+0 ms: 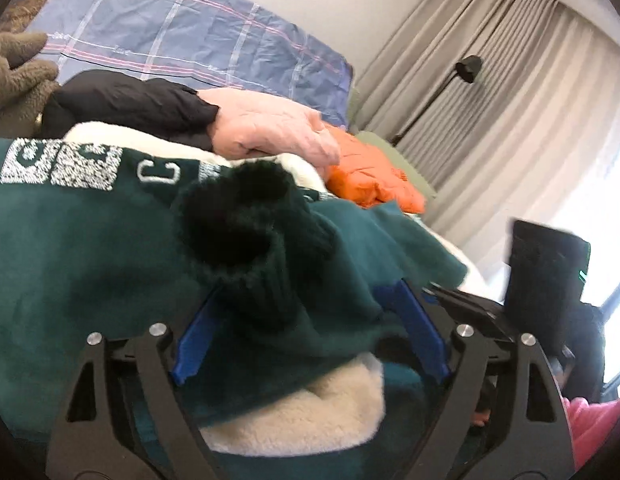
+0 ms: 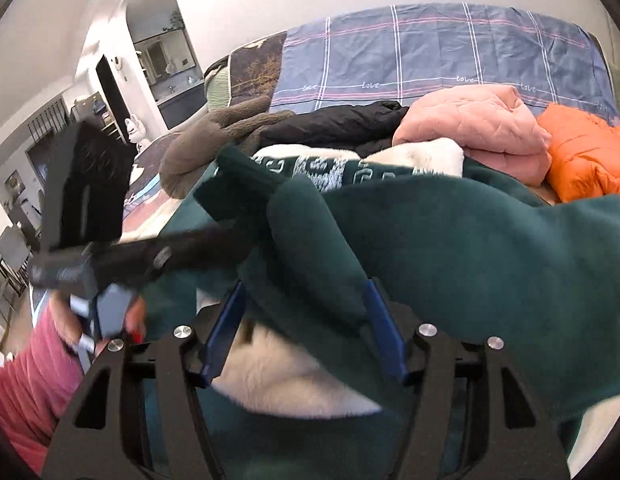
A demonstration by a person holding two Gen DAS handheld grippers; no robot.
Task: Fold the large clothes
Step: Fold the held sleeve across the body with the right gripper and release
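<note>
Holding green sweatshirt (image 1: 70,240): L claw (image 1: 310,320) spread round ribbed cuff (image 1: 246,248), R claw (image 2: 306,320) spread round sleeve fabric, so both may slip free w/ any lift.

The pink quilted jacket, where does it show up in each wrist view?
Left wrist view: the pink quilted jacket lies at upper centre, between the black jacket and the orange jacket.
Right wrist view: the pink quilted jacket is upper right, left of the orange jacket.
Shared landmark: the blue plaid bedding behind it.
</note>
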